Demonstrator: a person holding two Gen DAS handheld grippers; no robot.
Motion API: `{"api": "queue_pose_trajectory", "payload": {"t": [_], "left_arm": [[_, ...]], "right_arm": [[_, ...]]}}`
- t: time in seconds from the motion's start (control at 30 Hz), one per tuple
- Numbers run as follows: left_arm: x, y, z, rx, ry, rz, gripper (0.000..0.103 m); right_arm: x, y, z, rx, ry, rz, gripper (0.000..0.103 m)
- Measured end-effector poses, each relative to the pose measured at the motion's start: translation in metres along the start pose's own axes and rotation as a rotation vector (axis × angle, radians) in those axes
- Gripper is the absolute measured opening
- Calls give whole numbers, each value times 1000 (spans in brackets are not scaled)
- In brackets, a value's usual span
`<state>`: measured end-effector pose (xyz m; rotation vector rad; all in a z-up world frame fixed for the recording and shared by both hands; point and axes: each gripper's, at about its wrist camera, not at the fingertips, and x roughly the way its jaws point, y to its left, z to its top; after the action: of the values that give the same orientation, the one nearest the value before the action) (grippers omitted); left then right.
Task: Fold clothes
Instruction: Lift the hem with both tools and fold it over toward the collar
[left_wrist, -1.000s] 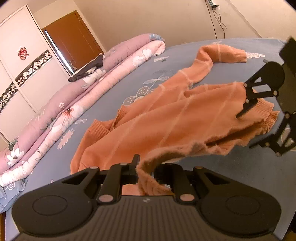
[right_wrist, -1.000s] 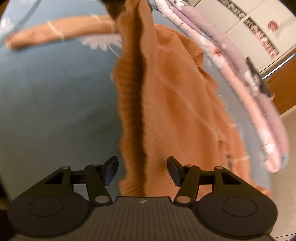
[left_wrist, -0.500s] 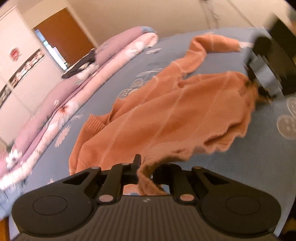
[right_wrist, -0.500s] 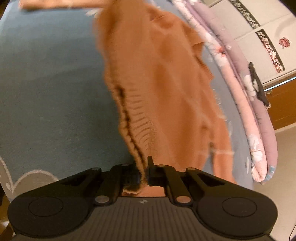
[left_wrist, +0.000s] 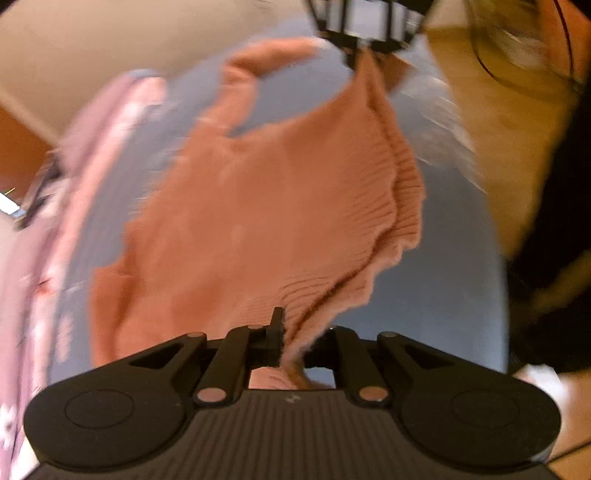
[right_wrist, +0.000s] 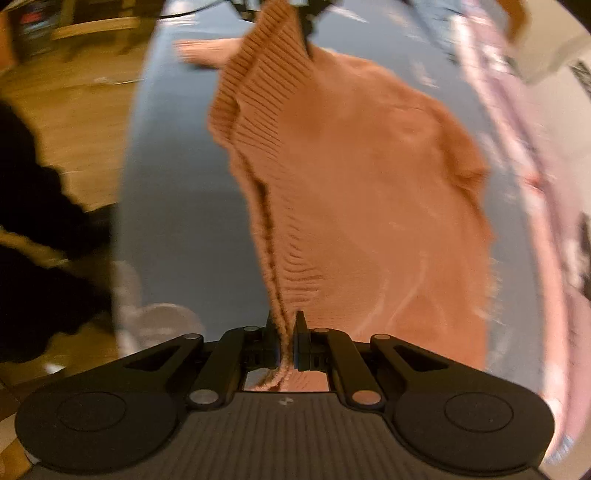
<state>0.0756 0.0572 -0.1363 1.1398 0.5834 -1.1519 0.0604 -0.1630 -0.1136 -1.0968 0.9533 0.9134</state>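
An orange knitted sweater hangs stretched between my two grippers above the blue bed sheet. My left gripper is shut on one corner of its ribbed hem. My right gripper is shut on the other hem corner; it also shows at the top of the left wrist view. The sweater drapes away from the hem, with one sleeve trailing on the bed. Both views are motion-blurred.
A rolled pink floral quilt lies along the far side of the bed, also in the right wrist view. Wooden floor and the person's dark clothing lie past the bed's near edge.
The right gripper closed on the hem corner. Both grippers have lifted the hem up off the bed, so the sweater now hangs between them. Both cameras swung sharply.
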Motion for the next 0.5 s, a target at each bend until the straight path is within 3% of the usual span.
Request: {"api": "queue_pose_trajectory", "payload": {"t": [0.1,0.3,0.5], "left_arm": [[14,-19,-10,54,49,-59,6],[45,-35,-27,45,109,-125,6],[50,-43,-28,83,108,-183,6]], "right_arm": [[22,20,5,-28,13,52,8],[72,36,6,-45,65,107,8],[70,47,1,-41,77,168,8]]}}
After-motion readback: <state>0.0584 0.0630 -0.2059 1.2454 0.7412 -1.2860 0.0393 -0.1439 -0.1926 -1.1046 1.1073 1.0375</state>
